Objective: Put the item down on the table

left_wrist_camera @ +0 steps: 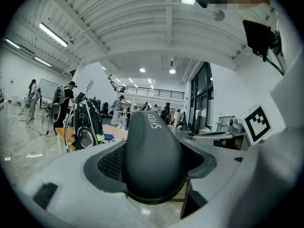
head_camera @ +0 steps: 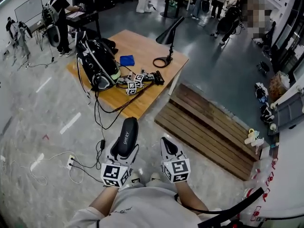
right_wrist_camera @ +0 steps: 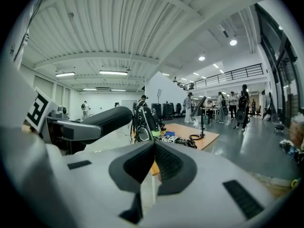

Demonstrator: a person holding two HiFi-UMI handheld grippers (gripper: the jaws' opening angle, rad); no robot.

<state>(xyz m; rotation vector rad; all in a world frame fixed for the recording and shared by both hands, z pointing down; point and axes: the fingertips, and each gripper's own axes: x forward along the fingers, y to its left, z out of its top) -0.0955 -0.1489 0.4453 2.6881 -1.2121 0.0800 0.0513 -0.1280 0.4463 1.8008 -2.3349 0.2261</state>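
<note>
My left gripper (head_camera: pixel 126 147) is shut on a dark grey oblong case (head_camera: pixel 128 134) printed "SHERY". I hold it over the floor, well short of the wooden table (head_camera: pixel 142 44). In the left gripper view the case (left_wrist_camera: pixel 154 146) fills the space between the jaws of the left gripper (left_wrist_camera: pixel 155 167), pointing toward the far table (left_wrist_camera: pixel 66 133). My right gripper (head_camera: pixel 166 141) hangs beside it on the right, shut with nothing in it. In the right gripper view the right gripper (right_wrist_camera: pixel 153 161) has its pads closed together. The case (right_wrist_camera: pixel 102 119) shows at left and the table (right_wrist_camera: pixel 202 139) ahead.
On the table stand a black bag (head_camera: pixel 97 61), a blue cloth (head_camera: pixel 127 60), marker cubes with cables (head_camera: pixel 135 82) and a black desk lamp (head_camera: pixel 168 37). A low slatted wooden bench (head_camera: pixel 204 127) lies right of the table. A power strip and cords (head_camera: pixel 71 163) trail on the floor. People stand far behind.
</note>
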